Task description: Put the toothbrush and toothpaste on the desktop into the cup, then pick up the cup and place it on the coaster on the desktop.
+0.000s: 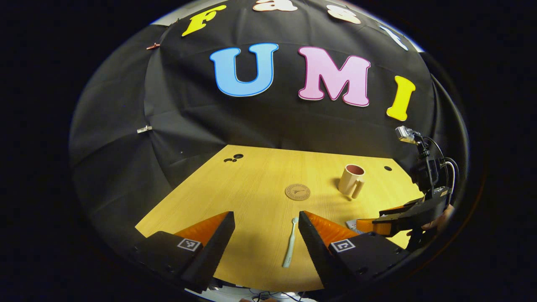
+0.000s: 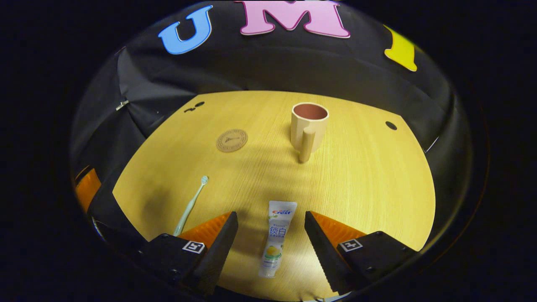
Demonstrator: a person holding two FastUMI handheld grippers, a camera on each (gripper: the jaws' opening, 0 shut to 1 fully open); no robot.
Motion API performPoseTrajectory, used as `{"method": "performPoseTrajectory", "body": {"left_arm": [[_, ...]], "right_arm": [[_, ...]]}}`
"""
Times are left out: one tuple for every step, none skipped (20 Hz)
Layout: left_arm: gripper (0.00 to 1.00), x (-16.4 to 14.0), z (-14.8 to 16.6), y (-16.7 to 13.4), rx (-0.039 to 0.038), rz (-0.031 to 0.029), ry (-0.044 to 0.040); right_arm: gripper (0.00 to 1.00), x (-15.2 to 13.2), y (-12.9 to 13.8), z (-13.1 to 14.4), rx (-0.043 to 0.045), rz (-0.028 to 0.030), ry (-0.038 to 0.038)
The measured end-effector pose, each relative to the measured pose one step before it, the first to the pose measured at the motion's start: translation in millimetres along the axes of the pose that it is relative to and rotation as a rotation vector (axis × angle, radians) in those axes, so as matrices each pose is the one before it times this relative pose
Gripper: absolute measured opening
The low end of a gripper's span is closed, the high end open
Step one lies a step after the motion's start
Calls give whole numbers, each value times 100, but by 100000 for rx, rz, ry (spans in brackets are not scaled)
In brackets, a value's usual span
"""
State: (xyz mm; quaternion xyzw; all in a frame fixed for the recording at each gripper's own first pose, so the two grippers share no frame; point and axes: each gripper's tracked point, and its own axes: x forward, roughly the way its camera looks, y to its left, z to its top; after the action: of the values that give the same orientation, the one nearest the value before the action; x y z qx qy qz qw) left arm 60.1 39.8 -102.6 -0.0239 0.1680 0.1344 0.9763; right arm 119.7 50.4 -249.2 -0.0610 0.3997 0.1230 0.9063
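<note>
right gripper view: nothing is done yet, the toothpaste tube [image 2: 277, 239] and toothbrush [image 2: 191, 206] lie near on the surface, the cup [image 2: 309, 128] empty, off the coaster [image 2: 231, 140], both tongs [image 2: 270, 235] [image 1: 265, 235] apart.

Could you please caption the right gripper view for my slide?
Open right tool straddles the toothpaste lying flat; toothbrush, coaster and cup beyond.

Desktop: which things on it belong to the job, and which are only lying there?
Belong to the job:
toothbrush
toothpaste
cup
coaster

Only there:
holes in the desktop
clip on the black cloth
</note>
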Motion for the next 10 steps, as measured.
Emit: {"method": "performPoseTrajectory", "body": {"left_arm": [[96, 106, -126, 93, 293, 930, 1115], [97, 160, -269, 29, 307, 654, 894], [97, 170, -113, -71, 286, 570, 733], [97, 169, -138, -53, 334, 494, 690], [96, 152, -54, -29, 421, 433, 691], [97, 19, -228, -150, 513, 264, 614], [96, 44, -27, -105, 545, 110, 673], [96, 88, -87, -80, 447, 46, 589], [97, 37, 12, -79, 450, -46, 454], [97, -7, 12, -157, 390, -214, 308]], "right_arm": [[99, 607, -61, -519, -84, 257, 2413], [99, 675, -139, -543, 21, -10, 2586], [99, 565, -212, -703, 296, -393, 2994], [99, 518, -251, -540, 632, -332, 2800], [99, 517, -213, -438, 805, -200, 2132], [99, 505, -169, -499, 369, 221, 2402], [99, 392, -169, -359, -62, 170, 2082], [99, 337, -278, -277, 26, -270, 1758], [99, 272, -205, -143, 183, -138, 1074], [99, 248, -134, -169, 280, -87, 1328]]}}
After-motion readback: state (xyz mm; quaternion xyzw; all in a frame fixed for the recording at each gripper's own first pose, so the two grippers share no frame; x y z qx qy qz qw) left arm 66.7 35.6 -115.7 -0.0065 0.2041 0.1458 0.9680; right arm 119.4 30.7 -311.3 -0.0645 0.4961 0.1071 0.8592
